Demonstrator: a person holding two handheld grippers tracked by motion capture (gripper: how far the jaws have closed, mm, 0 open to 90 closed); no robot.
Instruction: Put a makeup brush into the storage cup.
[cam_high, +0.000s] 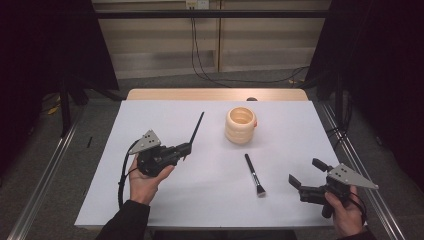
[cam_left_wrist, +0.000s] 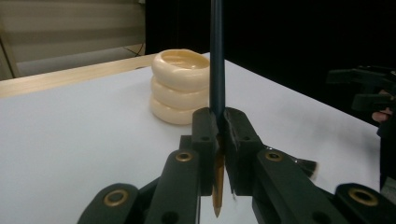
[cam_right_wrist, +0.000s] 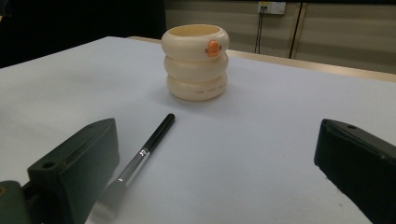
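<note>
My left gripper (cam_high: 186, 149) sits left of the table's centre, shut on a slim dark stick (cam_high: 197, 128) that points away toward the back. In the left gripper view the stick (cam_left_wrist: 216, 56) rises from between the closed jaws, and its tan pointed end hangs below them. A cream ribbed cup (cam_high: 240, 125) with an orange spot stands upright behind the centre. A black makeup brush (cam_high: 254, 174) lies flat in front of the cup, bristles toward me. My right gripper (cam_high: 307, 173) is open at the front right, a little right of the brush (cam_right_wrist: 144, 149), with nothing between its fingers.
A white sheet (cam_high: 165, 200) covers the table, with a wooden strip (cam_high: 215, 94) along the far edge. Metal rails (cam_high: 45, 165) run along both sides on the floor. Cables (cam_high: 200, 60) hang down the back wall.
</note>
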